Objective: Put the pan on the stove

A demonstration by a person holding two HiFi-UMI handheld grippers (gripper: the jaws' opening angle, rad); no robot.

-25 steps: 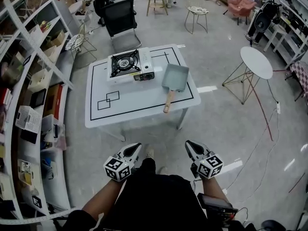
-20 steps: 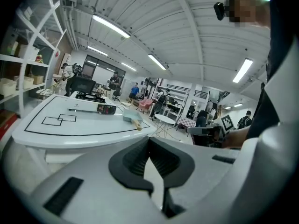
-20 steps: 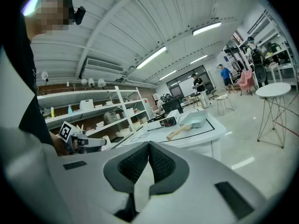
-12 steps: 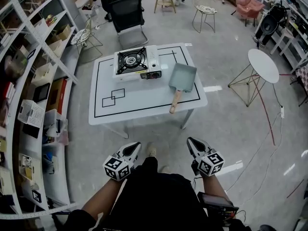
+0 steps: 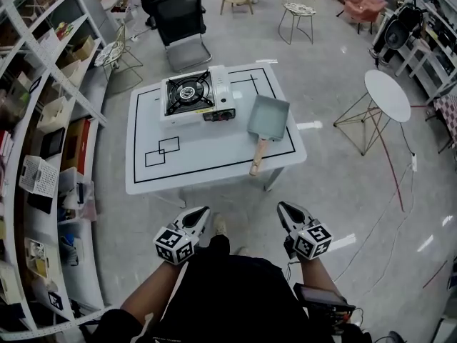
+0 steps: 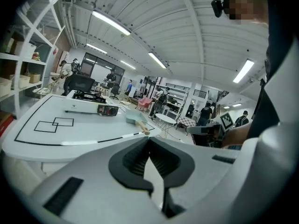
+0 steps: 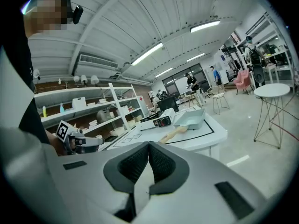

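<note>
A square grey-blue pan (image 5: 268,116) with a wooden handle (image 5: 258,157) lies on the right side of the white table (image 5: 207,164), handle toward me. The portable gas stove (image 5: 194,96) stands at the table's far left, nothing on its burner. Both grippers hang near my waist, well short of the table. My left gripper (image 5: 198,217) is shut with nothing between its jaws. My right gripper (image 5: 285,212) is shut too, and empty. The pan (image 7: 190,119) and the stove (image 7: 159,120) show ahead in the right gripper view, and the pan (image 6: 132,117) shows small in the left gripper view.
White shelving (image 5: 43,120) with boxes runs along the left. A black chair (image 5: 180,26) stands behind the table, a small round white table (image 5: 388,96) to the right. Black outlines of rectangles (image 5: 161,151) are marked on the tabletop.
The view has shifted slightly over the table. Both grippers stay shut at my waist, the pan and stove have not moved.
</note>
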